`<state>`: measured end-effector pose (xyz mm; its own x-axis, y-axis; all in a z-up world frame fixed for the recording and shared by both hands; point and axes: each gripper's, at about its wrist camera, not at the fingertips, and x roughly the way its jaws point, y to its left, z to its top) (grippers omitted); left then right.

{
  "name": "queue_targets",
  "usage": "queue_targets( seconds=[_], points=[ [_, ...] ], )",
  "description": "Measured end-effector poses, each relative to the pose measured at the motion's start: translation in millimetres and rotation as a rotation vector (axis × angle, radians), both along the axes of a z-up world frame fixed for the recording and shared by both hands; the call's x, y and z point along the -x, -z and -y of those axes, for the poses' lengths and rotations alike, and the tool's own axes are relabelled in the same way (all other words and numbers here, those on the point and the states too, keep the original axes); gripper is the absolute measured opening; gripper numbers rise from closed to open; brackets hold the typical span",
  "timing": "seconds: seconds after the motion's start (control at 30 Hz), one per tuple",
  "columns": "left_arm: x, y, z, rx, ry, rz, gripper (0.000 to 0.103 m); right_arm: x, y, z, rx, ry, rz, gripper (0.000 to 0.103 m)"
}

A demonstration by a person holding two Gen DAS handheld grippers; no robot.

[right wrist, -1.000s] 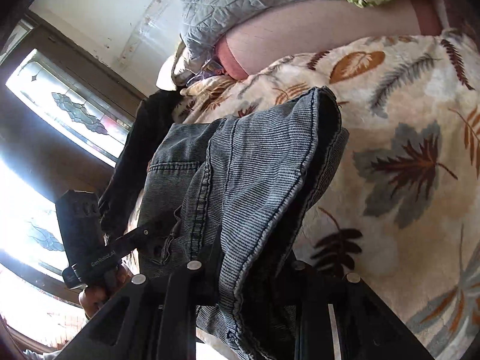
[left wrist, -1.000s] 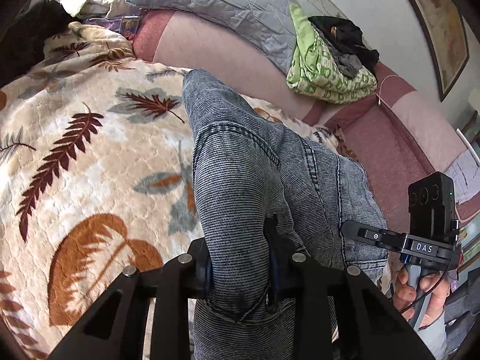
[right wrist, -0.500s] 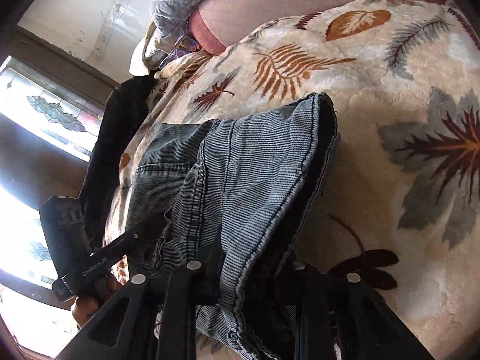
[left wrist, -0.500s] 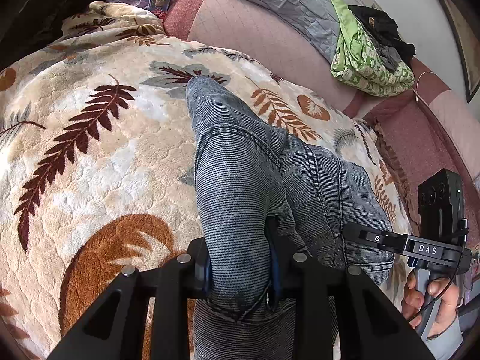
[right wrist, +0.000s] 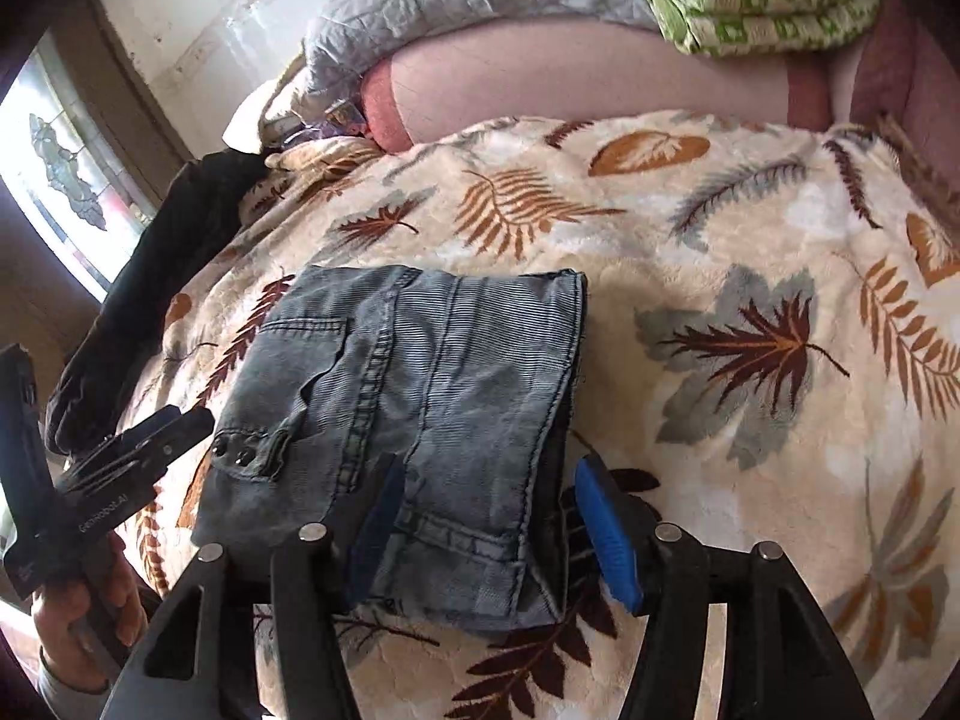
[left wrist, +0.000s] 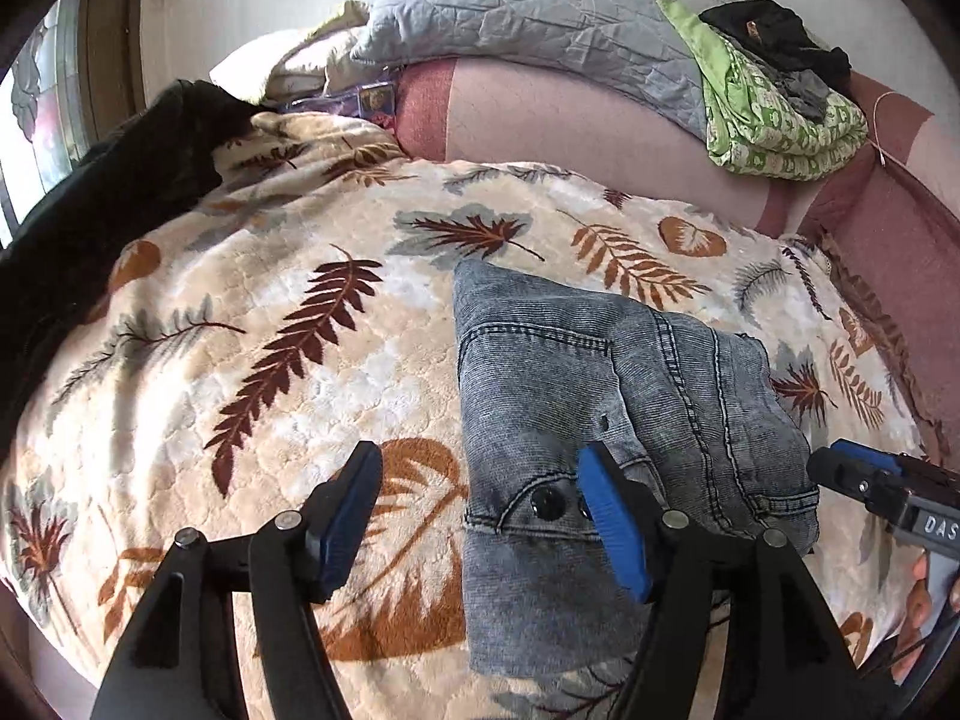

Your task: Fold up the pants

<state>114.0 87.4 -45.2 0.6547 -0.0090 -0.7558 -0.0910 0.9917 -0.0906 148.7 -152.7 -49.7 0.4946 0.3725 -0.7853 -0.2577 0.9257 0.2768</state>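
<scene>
1. A leaf blanket [left wrist: 252, 324] covers the bed.
2. The folded pants [left wrist: 576, 396] lie flat on it, centre frame.
3. The left gripper [left wrist: 480, 516] and right gripper [right wrist: 486, 516] are opening, fingers wide, holding nothing.

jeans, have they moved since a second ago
Yes. The jeans were lifted in both grippers; now they lie flat and folded on the leaf blanket, below the pink bolster.

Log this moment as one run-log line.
jeans: folded, lying on blanket | left gripper: jaws opening, jeans released | right gripper: jaws opening, jeans released
</scene>
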Motion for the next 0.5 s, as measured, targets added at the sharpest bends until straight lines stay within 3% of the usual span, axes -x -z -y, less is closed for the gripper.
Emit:
queue_targets(
  seconds=[0.1, 0.2, 0.27, 0.37, 0.5],
  points=[
    [12, 5, 10, -0.013, 0.015, 0.007, 0.07, 22, 6, -13, 0.046, -0.043, 0.04, 0.067],
    [9, 29, 24, -0.054, 0.039, -0.066, 0.071, 20, 35, -27, 0.12, -0.065, -0.033, 0.07],
    [11, 39, 26, -0.059, 0.028, -0.075, 0.071, 19, 41, -22, 0.103, -0.047, -0.046, 0.073],
    [17, 30, 22, -0.037, 0.013, -0.065, 0.071, 23, 27, -15, 0.079, -0.031, -0.038, 0.075],
    [42, 1, 25, -0.065, -0.008, 0.009, 0.072, 57, -2, 0, 0.054, -0.005, 0.092, 0.076]
  ],
)
